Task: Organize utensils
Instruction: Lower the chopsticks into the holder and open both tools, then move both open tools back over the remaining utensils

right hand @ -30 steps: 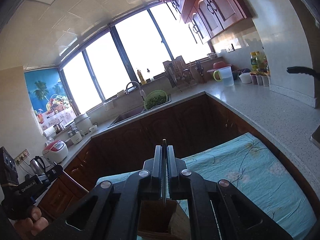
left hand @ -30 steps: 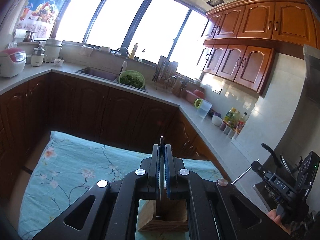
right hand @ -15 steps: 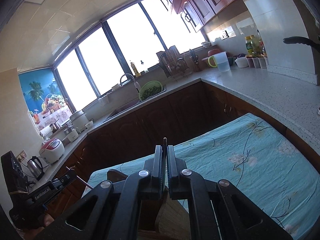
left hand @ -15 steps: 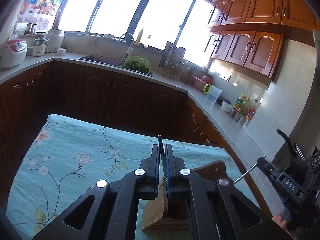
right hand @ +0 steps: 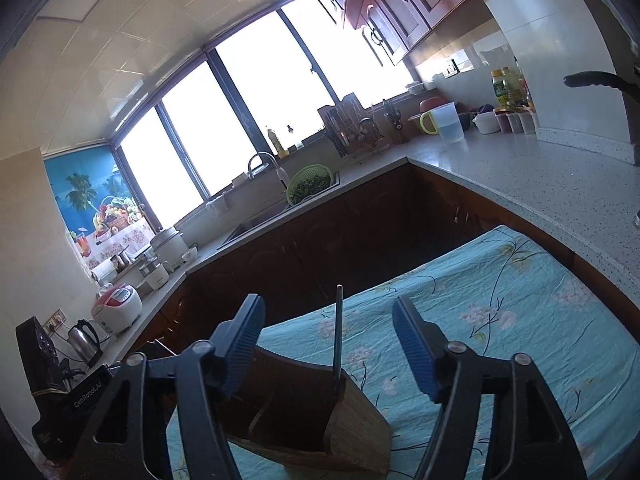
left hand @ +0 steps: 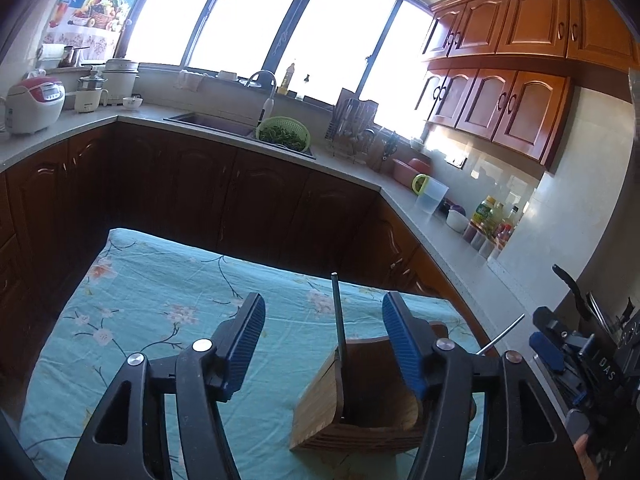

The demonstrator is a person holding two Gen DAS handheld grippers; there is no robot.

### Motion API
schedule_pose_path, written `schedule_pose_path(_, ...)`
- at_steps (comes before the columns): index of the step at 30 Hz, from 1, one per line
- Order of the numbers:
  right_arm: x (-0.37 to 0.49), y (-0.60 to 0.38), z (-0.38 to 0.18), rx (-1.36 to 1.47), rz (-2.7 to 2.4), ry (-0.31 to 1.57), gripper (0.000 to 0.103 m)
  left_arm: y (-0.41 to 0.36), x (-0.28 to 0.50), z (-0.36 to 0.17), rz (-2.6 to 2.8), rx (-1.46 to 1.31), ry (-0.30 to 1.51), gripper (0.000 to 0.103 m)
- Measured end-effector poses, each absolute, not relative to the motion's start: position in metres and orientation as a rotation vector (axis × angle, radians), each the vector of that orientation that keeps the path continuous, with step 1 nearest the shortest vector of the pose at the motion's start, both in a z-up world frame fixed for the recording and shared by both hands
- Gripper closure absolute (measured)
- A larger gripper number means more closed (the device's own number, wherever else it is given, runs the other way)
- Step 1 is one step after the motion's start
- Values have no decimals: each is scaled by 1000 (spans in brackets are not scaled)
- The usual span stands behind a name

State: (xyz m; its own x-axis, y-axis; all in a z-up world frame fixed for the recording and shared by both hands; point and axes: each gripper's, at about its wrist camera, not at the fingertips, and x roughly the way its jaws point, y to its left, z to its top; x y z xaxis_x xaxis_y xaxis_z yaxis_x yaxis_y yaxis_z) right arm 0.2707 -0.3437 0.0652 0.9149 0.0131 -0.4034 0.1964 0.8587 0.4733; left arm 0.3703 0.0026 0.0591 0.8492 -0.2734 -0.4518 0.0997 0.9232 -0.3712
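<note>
A wooden utensil holder stands on the teal flowered tablecloth. A thin dark utensil handle rises upright out of it, between the jaws of my left gripper. Those jaws are opening and the blue pads stand well clear of the handle. In the right wrist view the same holder carries another thin handle in its near right corner. My right gripper is also opening around that handle without touching it. My right gripper's body shows at the left view's right edge.
Dark wooden cabinets and a grey L-shaped counter lie past the table's far edge. On the counter are a sink with a green colander, a rice cooker, a kettle, a clear jug and bottles.
Both grippers were shut on thin utensil handles above the holder; both have now parted their jaws, and the handles stand free in it. The left view has come closer to the table.
</note>
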Motion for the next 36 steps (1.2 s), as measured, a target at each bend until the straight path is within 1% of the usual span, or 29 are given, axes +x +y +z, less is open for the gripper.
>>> schedule_pose_path(1, 265, -345, 69, 543, -95, 390, 16, 6, 364, 61, -188, -341, 512, 30)
schedule_pose_path(2, 258, -346, 72, 555, -89, 373, 7, 10, 357, 61, -175, -338, 507, 22)
schedule_pose_path(3, 252, -348, 76, 566, -85, 360, 1, 13, 349, 61, -165, -339, 502, 21)
schedule_pose_path(4, 245, -348, 79, 573, -85, 349, 0, 17, 342, 61, -161, -344, 500, 21)
schedule_pose_path(7, 224, -344, 85, 565, -70, 338, 0, 23, 316, 59, -154, -361, 512, 17)
schedule_pose_path(14, 163, -325, 81, 493, -74, 359, 0, 40, 246, 51, -132, -338, 521, 15)
schedule_pose_path(23, 82, -309, 59, 430, -126, 417, 0, 53, 164, 35, -112, -318, 550, 14)
schedule_pose_path(30, 43, -297, 41, 368, -160, 463, 0, 58, 140, 22, -110, -353, 623, 14)
schedule_pose_path(36, 37, -287, 26, 338, -140, 513, 0, 51, 136, 19, -101, -339, 673, 14)
